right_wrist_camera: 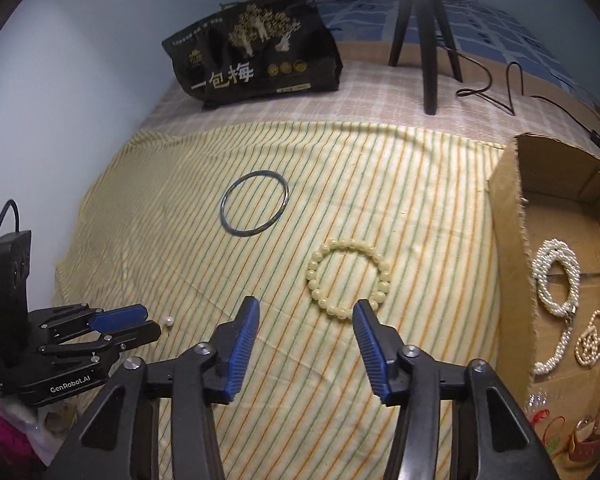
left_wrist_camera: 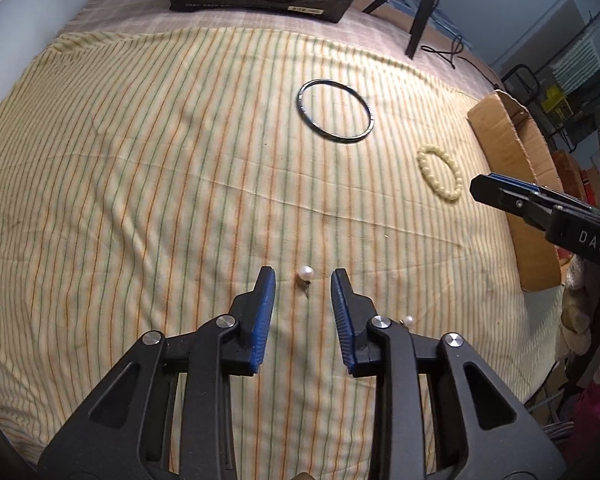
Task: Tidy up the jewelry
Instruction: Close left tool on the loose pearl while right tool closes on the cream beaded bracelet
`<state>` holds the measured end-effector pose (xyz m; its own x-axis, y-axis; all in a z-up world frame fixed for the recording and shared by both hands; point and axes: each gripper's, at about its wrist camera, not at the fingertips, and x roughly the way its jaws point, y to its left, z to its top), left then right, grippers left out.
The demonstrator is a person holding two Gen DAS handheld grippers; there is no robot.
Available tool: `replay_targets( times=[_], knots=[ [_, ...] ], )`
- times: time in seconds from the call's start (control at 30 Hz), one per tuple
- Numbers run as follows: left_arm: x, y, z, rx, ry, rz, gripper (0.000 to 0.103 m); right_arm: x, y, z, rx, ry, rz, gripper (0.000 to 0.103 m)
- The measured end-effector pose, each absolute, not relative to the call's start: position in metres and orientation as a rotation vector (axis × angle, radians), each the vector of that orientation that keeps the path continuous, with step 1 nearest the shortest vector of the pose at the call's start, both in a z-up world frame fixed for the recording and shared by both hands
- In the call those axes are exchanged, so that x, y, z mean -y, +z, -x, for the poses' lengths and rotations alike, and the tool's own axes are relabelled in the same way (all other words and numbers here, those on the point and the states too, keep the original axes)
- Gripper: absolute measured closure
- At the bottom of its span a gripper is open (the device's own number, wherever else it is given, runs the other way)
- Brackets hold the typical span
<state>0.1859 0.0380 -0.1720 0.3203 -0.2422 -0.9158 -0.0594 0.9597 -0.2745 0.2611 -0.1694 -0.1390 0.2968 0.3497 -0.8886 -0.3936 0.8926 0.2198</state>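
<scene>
Pearl earring (left_wrist_camera: 305,272) between left gripper (left_wrist_camera: 303,280) fingers

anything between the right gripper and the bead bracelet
Nothing: only bare striped cloth lies between the open right gripper and the bead bracelet, seen in the right wrist view.

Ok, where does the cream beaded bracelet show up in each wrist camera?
Left wrist: cream beaded bracelet at right, beside the cardboard box.
Right wrist: bracelet at centre, just ahead of the open right claw.
Shared landmark: the dark bangle, beyond the bracelet.
</scene>
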Motion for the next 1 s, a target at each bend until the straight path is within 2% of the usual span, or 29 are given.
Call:
replay_targets(
  times=[0.3, 0.4, 0.87, 0.93, 1.0],
  knots=[
    [-0.036, -0.178, -0.195, -1.252, -0.125, 0.287, 0.077, 0.162, -0.152, -0.272, -1.179, 0.473, 0.071, 0.063],
    [-0.032, -0.180, -0.197, -1.257, -0.131, 0.279, 0.081, 0.159, -0.157, -0.275, -1.183, 0.465, 0.093, 0.065],
    [-0.023, -0.190, -0.200, -1.269, -0.114, 0.239, 0.086, 0.141, -0.183, -0.274, -1.183, 0.432, 0.232, 0.071],
    [-0.023, -0.191, -0.201, -1.269, -0.110, 0.230, 0.091, 0.138, -0.184, -0.274, -1.177, 0.427, 0.261, 0.073],
    [-0.025, -0.193, -0.200, -1.270, -0.103, 0.229, 0.095, 0.136, -0.184, -0.273, -1.169, 0.422, 0.281, 0.083]
  ],
)
